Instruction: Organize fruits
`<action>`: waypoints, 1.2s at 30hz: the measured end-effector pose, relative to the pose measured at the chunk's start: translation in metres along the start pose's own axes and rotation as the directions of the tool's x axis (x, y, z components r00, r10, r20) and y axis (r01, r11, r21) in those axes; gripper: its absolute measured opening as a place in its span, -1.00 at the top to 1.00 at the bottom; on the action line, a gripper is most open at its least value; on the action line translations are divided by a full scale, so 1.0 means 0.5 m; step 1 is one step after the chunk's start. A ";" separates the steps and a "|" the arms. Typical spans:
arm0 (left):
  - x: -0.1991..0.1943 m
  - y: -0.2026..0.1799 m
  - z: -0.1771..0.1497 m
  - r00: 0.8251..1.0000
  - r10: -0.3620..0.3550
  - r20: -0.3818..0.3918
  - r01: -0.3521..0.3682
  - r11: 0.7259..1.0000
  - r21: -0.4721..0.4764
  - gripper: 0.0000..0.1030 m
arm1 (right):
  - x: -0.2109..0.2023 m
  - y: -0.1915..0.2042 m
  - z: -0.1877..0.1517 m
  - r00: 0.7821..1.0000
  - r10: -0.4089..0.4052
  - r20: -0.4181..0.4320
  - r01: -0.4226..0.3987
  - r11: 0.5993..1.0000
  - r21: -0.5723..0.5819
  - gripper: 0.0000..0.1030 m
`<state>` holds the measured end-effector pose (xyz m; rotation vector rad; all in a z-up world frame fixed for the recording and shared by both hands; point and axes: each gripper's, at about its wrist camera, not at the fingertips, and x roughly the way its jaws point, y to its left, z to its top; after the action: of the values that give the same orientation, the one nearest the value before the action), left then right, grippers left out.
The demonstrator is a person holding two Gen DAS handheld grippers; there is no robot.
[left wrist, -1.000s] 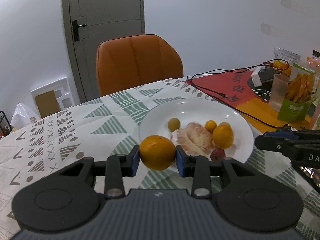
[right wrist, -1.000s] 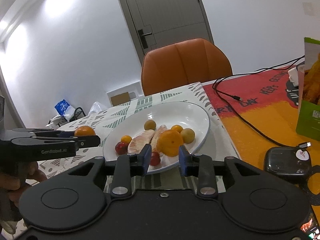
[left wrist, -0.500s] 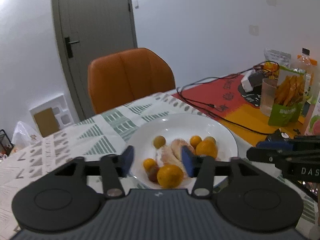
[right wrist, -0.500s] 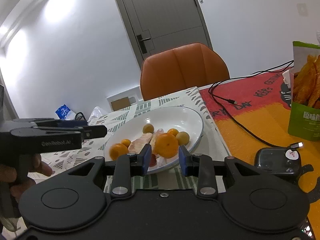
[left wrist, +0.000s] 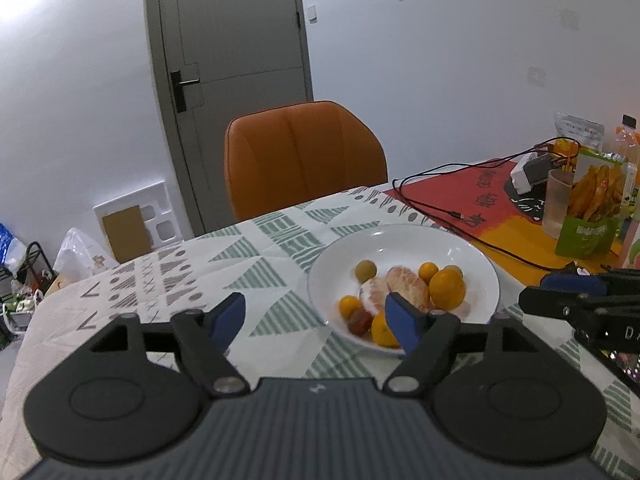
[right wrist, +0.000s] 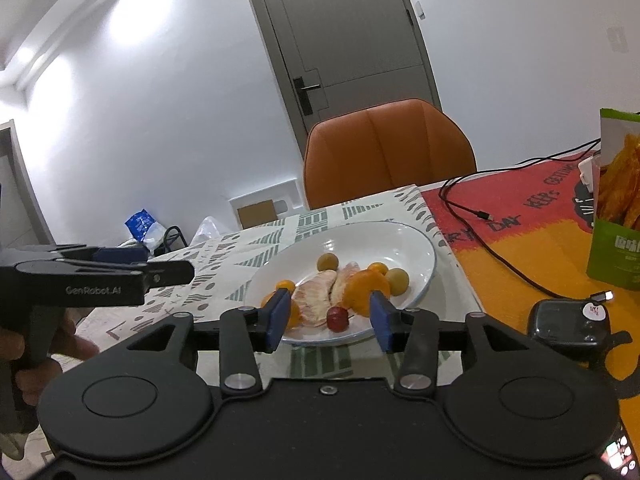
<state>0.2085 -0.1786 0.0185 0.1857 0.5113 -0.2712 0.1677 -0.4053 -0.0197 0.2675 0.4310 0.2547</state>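
White walls and a grey door (left wrist: 228,80) are standing behind an orange chair (left wrist: 304,156) at the far edge of the tabletop (left wrist: 168,280), which is wearing a cloth with green triangles. Ahead of both pairs of fingers a white plate (left wrist: 404,240) is sitting on that cloth, holding all the fruit: peeled pomelo segments (left wrist: 404,282) in the middle, a large orange (left wrist: 447,289) just right of them, a second orange (left wrist: 382,330) at the near rim, small yellow-orange fruits around these, and a dark red cherry tomato (right wrist: 337,318).

The left gripper (left wrist: 316,322) is hovering with its blue-padded fingers spread wide and holding nothing; its right finger is overlapping the plate's near rim in the left wrist view. The right gripper (right wrist: 330,316) is also standing wide open and empty, its fingers framing the near side of the plate. Beyond the right fingers, a black cable (right wrist: 496,248) is trailing over a red and orange mat (right wrist: 520,240) beside a green snack bag (right wrist: 618,208).
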 end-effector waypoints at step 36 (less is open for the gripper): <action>-0.274 0.155 -0.134 0.978 0.206 0.028 -0.193 0.949 -0.248 -0.86 | -0.093 0.202 -0.044 0.996 0.086 -0.022 -0.087 0.991 -0.105 -1.00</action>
<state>0.0865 -0.0604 0.0384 -0.0105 0.4642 -0.0142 0.0982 -0.3203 0.0095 0.1807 0.4225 0.3640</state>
